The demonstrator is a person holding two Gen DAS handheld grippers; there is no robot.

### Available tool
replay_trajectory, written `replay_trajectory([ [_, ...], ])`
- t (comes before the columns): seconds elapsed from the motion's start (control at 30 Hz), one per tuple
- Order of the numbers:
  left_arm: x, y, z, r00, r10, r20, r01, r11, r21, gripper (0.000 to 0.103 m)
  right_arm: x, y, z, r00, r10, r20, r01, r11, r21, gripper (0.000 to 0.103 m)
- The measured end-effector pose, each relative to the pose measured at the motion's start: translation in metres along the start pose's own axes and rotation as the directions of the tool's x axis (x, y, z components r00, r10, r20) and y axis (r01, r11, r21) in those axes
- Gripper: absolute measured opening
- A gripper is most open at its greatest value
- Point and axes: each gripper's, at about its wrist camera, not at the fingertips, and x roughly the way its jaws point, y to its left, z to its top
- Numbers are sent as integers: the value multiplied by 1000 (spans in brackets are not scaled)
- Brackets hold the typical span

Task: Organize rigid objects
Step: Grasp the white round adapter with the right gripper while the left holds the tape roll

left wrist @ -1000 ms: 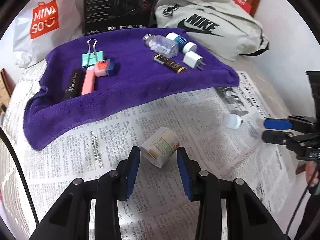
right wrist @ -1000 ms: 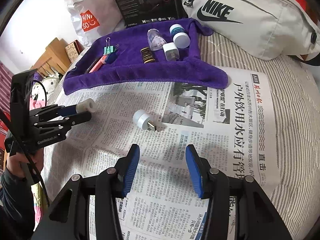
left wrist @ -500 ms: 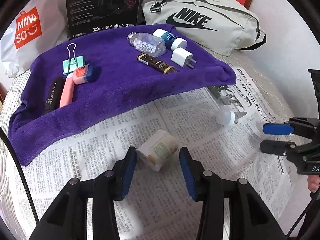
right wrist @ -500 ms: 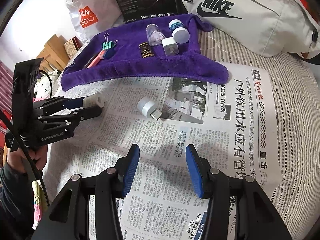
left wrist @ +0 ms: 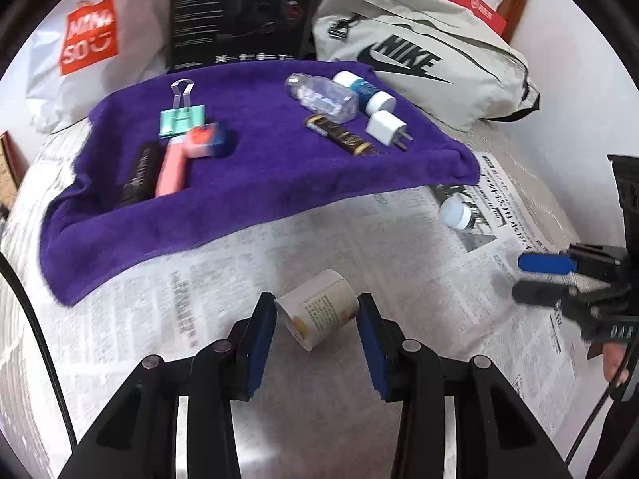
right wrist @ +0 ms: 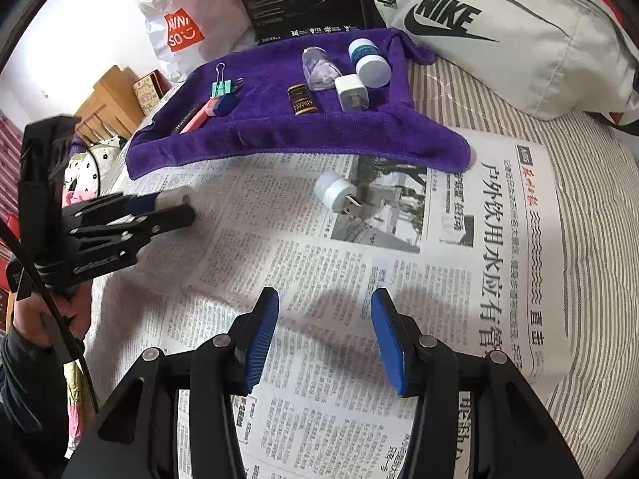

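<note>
My left gripper [left wrist: 315, 335] is shut on a small white jar with a printed label [left wrist: 319, 311], held over the newspaper. In the right wrist view the left gripper [right wrist: 175, 205] shows at the left with the jar's white end [right wrist: 173, 197] between its fingers. My right gripper [right wrist: 319, 343] is open and empty above the newspaper; it also shows in the left wrist view [left wrist: 535, 275]. A white round USB plug [right wrist: 337, 197] lies on the paper ahead of it, also seen in the left wrist view [left wrist: 455, 211]. A purple towel [left wrist: 255, 175] holds several sorted items.
On the towel lie a binder clip [left wrist: 181, 117], a pink item [left wrist: 173, 165], a black tube [left wrist: 137, 175], a clear bottle [left wrist: 323, 97], a white-capped bottle [left wrist: 365, 90], a charger [left wrist: 385, 127] and a dark tube [left wrist: 343, 135]. A Nike bag [right wrist: 499, 28], black box [left wrist: 239, 12] and Miniso bag [left wrist: 88, 40] stand behind.
My left gripper has carried the jar closer to the towel and the jar sits deeper between its fingers. My right gripper has moved forward a little toward the USB plug, still open.
</note>
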Motion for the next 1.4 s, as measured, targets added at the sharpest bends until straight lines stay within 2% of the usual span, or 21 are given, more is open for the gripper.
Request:
replay_trajectory([
  [0.3, -2, 12, -4, 1000, -5, -10, 5, 999, -44, 40, 25, -20, 41, 999, 28, 36, -29, 1000, 11, 48],
  [0.37, 0, 10, -4, 1000, -11, -13, 11, 999, -44, 40, 32, -22, 47, 999, 31, 37, -31, 1000, 3, 45],
  [0.5, 4, 9, -3, 1000, -17, -20, 16, 999, -42, 40, 46, -17, 60, 999, -29, 38, 32, 998, -60, 37],
  [0.57, 5, 10, -3, 1000, -20, -21, 19, 999, -40, 40, 51, -14, 63, 998, -47, 41, 51, 995, -88, 30],
  [0.73, 6, 11, -1, 999, -28, -22, 27, 999, -39, 40, 61, -2, 69, 994, -95, 59, 104, 980, -169, 30],
  [0.9, 6, 11, -2, 999, -34, -20, 33, 999, -39, 40, 65, 5, 72, 991, -115, 67, 125, 974, -186, 34],
  [1.13, 1, 15, -2, 999, -38, -20, 37, 998, -44, 40, 62, 3, 72, 995, -66, 69, 77, 982, -173, 34],
  [1.27, -4, 20, -3, 999, -38, -12, 38, 998, -56, 40, 46, 2, 64, 997, -27, 78, 38, 990, -137, 34],
  [1.4, -2, 24, -4, 999, -45, -17, 43, 996, -72, 40, 48, 4, 55, 999, -20, 48, 26, 991, -128, 34],
])
